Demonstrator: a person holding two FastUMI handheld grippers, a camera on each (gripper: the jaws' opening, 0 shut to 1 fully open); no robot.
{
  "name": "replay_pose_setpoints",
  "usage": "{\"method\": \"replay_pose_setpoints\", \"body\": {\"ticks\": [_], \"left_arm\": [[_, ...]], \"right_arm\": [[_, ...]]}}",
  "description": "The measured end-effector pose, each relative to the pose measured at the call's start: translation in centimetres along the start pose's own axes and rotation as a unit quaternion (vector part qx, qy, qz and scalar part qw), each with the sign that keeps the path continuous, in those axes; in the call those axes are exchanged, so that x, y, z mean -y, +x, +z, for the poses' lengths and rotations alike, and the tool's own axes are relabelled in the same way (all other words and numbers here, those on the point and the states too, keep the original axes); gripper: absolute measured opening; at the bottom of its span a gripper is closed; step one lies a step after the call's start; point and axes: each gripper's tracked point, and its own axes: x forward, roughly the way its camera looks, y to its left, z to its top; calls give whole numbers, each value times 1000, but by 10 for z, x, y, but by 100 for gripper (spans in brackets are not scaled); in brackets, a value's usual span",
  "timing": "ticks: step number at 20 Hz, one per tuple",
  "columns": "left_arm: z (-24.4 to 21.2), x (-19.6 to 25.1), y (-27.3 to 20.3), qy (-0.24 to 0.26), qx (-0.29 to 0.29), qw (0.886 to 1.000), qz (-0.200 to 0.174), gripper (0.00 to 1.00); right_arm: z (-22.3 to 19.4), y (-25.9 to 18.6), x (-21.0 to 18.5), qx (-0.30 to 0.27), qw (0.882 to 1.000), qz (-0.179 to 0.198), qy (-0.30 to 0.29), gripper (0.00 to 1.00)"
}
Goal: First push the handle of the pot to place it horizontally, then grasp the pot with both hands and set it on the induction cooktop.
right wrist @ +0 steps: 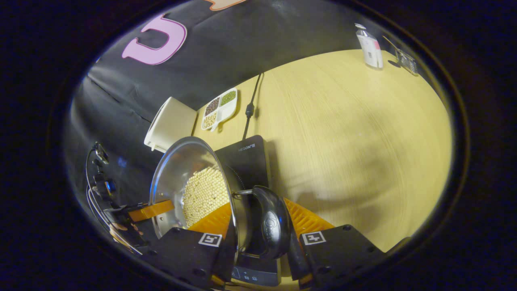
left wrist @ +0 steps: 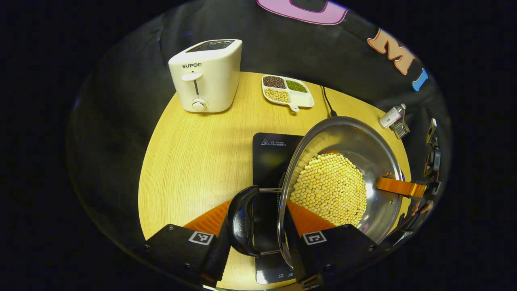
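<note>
Both claws, left claw (left wrist: pixel 258 238) and right claw (right wrist: pixel 262 242), clamped the pot (left wrist: pixel 341 182) by its handles as we judged it needed lowering level onto the induction cooktop (left wrist: pixel 268 161).

Cooktop (left wrist: pixel 268 161) largely hidden beneath pot (left wrist: pixel 343 178), far toaster (right wrist: pixel 169 123) partly hidden, perhaps behind rim
</note>
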Motion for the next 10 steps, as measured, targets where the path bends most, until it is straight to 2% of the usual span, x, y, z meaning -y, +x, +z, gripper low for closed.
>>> {"method": "replay_pose_setpoints", "body": {"ticks": [1, 2, 3, 4, 5, 6, 7, 8, 9, 10], "left_arm": [[0, 0, -1, -1, 3, 1000, 0, 66], [2, 0, -1, -6, 12, 1000, -1, 68], [6, 0, -2, -13, 25, 1000, -2, 69], [10, 0, -4, -17, 42, 999, -2, 67], [17, -6, -6, -17, 62, 998, 10, 69], [24, -10, -9, -18, 81, 996, 22, 82], [31, -12, -16, -23, 106, 994, 33, 86], [39, -11, -17, -24, 126, 991, 33, 100], [44, -9, -25, -21, 143, 989, 40, 100], [48, -11, -31, -16, 156, 986, 50, 98]], "right_arm": [[0, 2, -2, -2, 1000, 4, 3, 57], [1, -1, -1, -1, 1000, 5, 3, 47], [5, -3, 0, 5, 1000, 4, -1, 57], [8, -8, 3, 14, 1000, 5, -5, 50], [15, -13, 2, 26, 1000, 10, -6, 56], [26, -15, 6, 46, 999, 9, -3, 71], [31, -22, 8, 67, 998, 12, -2, 85], [40, -30, 11, 88, 996, 9, -5, 99], [49, -39, 15, 109, 994, 7, -11, 92], [55, -51, 18, 132, 991, 3, -17, 92]]}}
